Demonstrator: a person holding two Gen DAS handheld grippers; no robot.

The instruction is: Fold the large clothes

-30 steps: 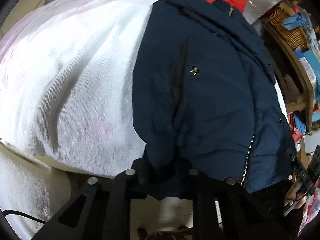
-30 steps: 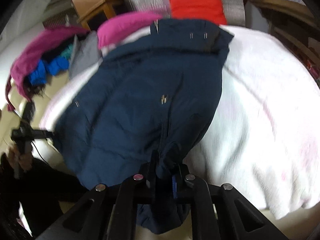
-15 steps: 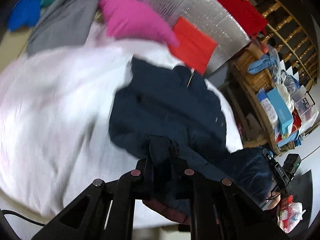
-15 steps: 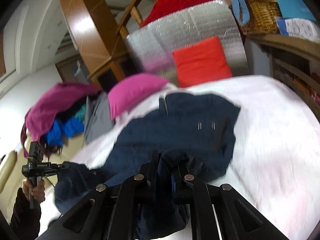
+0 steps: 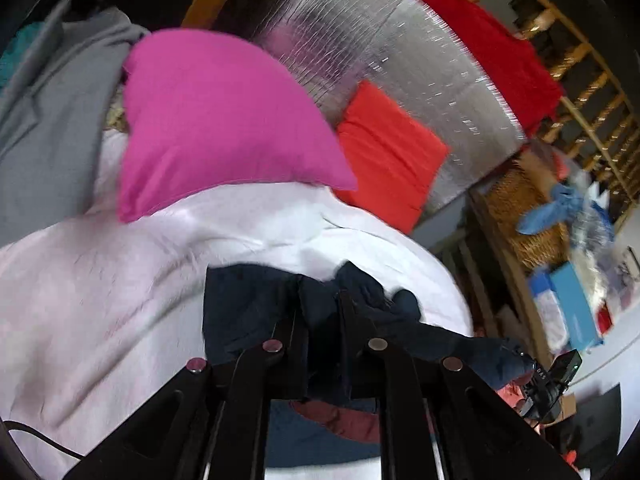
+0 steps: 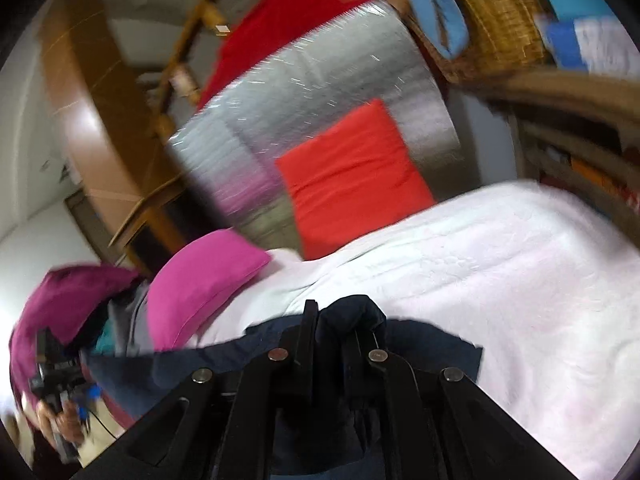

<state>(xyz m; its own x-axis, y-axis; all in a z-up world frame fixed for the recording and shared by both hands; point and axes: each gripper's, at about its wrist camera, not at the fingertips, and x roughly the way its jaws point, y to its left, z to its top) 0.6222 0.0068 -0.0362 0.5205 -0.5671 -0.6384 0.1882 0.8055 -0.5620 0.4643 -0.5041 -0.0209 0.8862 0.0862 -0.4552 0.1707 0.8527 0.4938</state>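
Note:
A navy blue jacket (image 5: pixel 240 300) hangs bunched between both grippers above the white blanket (image 5: pixel 100 300) on the bed. My left gripper (image 5: pixel 322 300) is shut on a fold of the jacket's edge. My right gripper (image 6: pixel 334 316) is shut on another fold of the jacket (image 6: pixel 432 344), which droops below it. The rest of the jacket is hidden under the gripper bodies. The right gripper also shows at the lower right of the left wrist view (image 5: pixel 556 380), and the left gripper at the lower left of the right wrist view (image 6: pixel 56 372).
A pink pillow (image 5: pixel 216 120) and a red cushion (image 5: pixel 388 152) lie at the bed's head against a silver foil panel (image 5: pixel 400 60). A grey garment (image 5: pixel 48 120) lies at the left. A wooden shelf with a wicker basket (image 5: pixel 520 216) stands at the right.
Both grippers have lifted the jacket's hem up and carried it toward the head of the bed. The jacket, which lay spread flat, is now bunched and mostly below the views.

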